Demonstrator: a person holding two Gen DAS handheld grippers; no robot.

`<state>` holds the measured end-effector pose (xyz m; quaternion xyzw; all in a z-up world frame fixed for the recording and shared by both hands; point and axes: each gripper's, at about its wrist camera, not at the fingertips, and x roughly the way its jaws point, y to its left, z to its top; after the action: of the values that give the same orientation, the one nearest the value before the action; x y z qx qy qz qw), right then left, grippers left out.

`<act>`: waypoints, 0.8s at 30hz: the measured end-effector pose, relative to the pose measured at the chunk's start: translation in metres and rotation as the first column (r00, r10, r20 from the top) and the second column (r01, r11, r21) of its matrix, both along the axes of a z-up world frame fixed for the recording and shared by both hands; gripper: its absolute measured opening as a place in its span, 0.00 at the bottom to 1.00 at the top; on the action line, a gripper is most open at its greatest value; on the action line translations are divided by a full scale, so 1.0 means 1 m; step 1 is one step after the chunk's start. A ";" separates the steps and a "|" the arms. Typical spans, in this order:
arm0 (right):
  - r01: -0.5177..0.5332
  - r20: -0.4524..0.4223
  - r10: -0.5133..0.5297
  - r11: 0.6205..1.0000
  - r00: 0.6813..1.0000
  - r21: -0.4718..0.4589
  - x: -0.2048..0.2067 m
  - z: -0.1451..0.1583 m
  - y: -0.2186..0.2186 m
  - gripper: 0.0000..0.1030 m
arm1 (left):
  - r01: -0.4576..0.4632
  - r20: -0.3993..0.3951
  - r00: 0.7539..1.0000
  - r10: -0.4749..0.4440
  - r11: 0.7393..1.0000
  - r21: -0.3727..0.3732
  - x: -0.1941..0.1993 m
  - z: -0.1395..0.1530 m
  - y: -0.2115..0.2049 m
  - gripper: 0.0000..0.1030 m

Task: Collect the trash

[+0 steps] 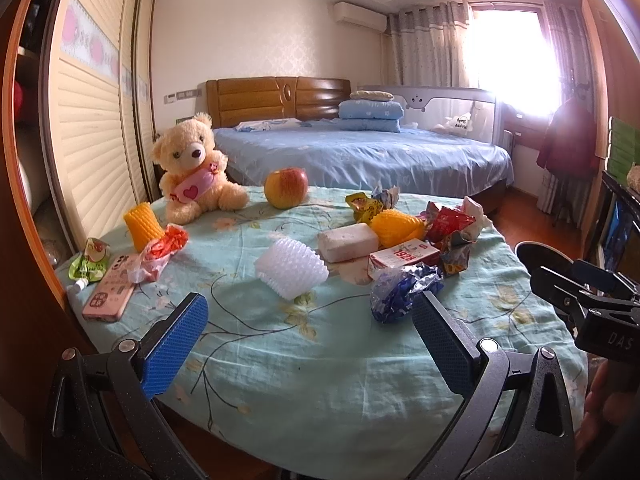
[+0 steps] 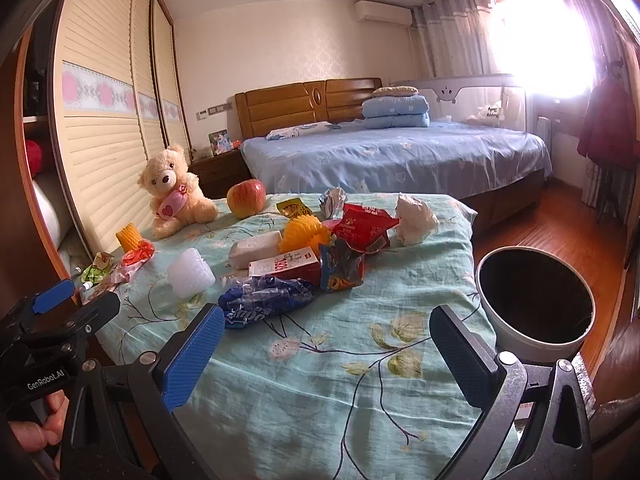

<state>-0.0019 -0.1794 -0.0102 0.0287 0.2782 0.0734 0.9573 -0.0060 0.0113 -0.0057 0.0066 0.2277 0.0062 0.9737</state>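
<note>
Task barely begun: left gripper (image 1: 310,338) and right gripper (image 2: 326,354) spread wide, empty; wrappers, blue plastic bag (image 2: 266,304) included, strewn left of waste bin (image 2: 534,336), apparently empty.

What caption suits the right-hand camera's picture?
Open right gripper hovers over wrappers on a floral table, bin beside it.

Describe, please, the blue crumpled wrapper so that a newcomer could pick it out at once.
Start at the table under the pale green floral cloth. Near its front edge, closest to the cameras, lies the crumpled blue-and-clear plastic wrapper, just in front of the red-and-white carton. It is the only blue, see-through piece; its neighbours are red, yellow or white.
</note>
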 end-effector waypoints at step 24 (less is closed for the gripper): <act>-0.110 -0.212 0.120 0.992 0.970 0.059 0.060 -0.043 0.033 0.92 | -0.054 -0.169 0.984 0.050 0.998 -0.020 0.083 -0.047 0.049 0.96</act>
<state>0.0581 -0.1464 -0.0537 0.0429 0.3794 0.1316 0.9148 0.0771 0.0602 -0.0523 -0.0106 0.3095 0.0281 0.9504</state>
